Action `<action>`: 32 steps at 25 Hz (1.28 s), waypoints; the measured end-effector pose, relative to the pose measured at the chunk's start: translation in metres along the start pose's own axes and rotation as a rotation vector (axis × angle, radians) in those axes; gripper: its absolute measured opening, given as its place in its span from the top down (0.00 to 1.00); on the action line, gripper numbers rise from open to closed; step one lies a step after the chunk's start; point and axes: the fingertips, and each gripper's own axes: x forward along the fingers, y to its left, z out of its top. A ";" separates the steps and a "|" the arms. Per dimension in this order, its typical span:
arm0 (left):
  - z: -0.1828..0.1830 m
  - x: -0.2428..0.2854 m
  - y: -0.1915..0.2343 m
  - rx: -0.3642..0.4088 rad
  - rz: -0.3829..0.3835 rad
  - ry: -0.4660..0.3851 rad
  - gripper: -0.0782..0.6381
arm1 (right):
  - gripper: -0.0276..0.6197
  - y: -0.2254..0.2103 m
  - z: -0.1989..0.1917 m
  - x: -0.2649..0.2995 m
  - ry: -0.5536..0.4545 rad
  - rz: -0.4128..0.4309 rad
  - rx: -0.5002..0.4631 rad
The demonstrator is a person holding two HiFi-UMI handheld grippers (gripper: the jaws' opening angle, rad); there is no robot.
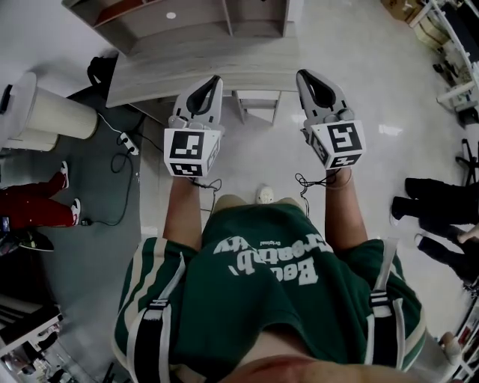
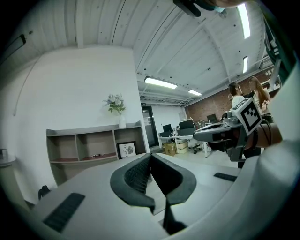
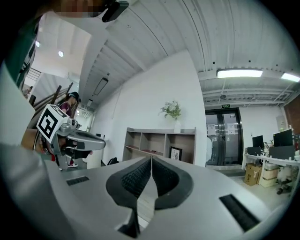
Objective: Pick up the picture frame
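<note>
The picture frame (image 2: 126, 150) is small and dark-rimmed with a white print, and it stands in the right-hand compartment of a low wooden shelf (image 2: 89, 138) against the white wall. The right gripper view shows the frame (image 3: 175, 153) in the same compartment, still far off. In the head view the shelf (image 1: 187, 22) is seen from above and the frame is hidden. My left gripper (image 1: 217, 79) and right gripper (image 1: 301, 75) are held side by side, level, pointing toward the shelf. Both are shut with nothing between the jaws: left gripper (image 2: 150, 157), right gripper (image 3: 151, 159).
A long wooden table (image 1: 172, 78) stands between me and the shelf, with a small stool (image 1: 258, 101) under it. A vase of flowers (image 2: 120, 117) tops the shelf. On the floor lie a white cylinder (image 1: 56, 112) and a power strip (image 1: 127, 142). People stand at left (image 1: 34, 202) and right (image 1: 441, 206).
</note>
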 end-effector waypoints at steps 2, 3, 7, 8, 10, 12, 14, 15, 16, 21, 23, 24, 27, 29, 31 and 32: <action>-0.001 0.010 0.001 0.002 0.002 0.004 0.87 | 0.91 -0.006 -0.002 0.010 -0.005 0.011 0.012; -0.001 0.014 0.003 0.003 0.004 0.005 0.87 | 0.91 -0.008 -0.003 0.015 -0.006 0.015 0.016; -0.006 0.032 0.011 0.003 0.011 0.006 0.87 | 0.91 -0.016 -0.011 0.034 0.001 0.027 0.032; -0.006 0.037 0.015 -0.001 0.012 0.004 0.87 | 0.91 -0.018 -0.014 0.040 0.006 0.029 0.032; -0.008 0.049 0.026 -0.007 0.016 0.000 0.87 | 0.91 -0.024 -0.017 0.055 0.014 0.033 0.029; -0.009 0.064 0.039 -0.007 0.016 -0.003 0.87 | 0.91 -0.031 -0.020 0.073 0.011 0.037 0.028; -0.012 0.083 0.054 -0.009 0.011 -0.009 0.87 | 0.91 -0.038 -0.021 0.095 0.008 0.037 0.026; -0.014 0.094 0.062 -0.010 0.008 -0.010 0.87 | 0.91 -0.042 -0.022 0.106 0.009 0.036 0.026; -0.017 0.105 0.071 -0.010 0.005 -0.009 0.87 | 0.91 -0.047 -0.023 0.119 0.012 0.034 0.025; -0.016 0.171 0.114 -0.005 -0.016 -0.020 0.87 | 0.91 -0.077 -0.020 0.184 0.019 0.009 0.005; -0.011 0.198 0.130 0.005 -0.029 -0.030 0.87 | 0.91 -0.092 -0.014 0.210 0.018 -0.004 -0.007; -0.008 0.210 0.138 0.012 -0.034 -0.033 0.87 | 0.91 -0.101 -0.011 0.222 0.019 -0.009 -0.016; 0.000 0.244 0.160 0.025 -0.053 -0.036 0.87 | 0.91 -0.125 -0.005 0.253 0.021 -0.017 -0.027; 0.003 0.264 0.177 0.025 -0.062 -0.042 0.87 | 0.91 -0.137 -0.001 0.272 0.008 -0.020 -0.014; 0.003 0.283 0.193 0.025 -0.071 -0.047 0.87 | 0.91 -0.146 0.002 0.292 -0.004 -0.032 -0.014; 0.003 0.291 0.201 0.026 -0.076 -0.049 0.87 | 0.91 -0.149 0.001 0.302 -0.006 -0.037 -0.016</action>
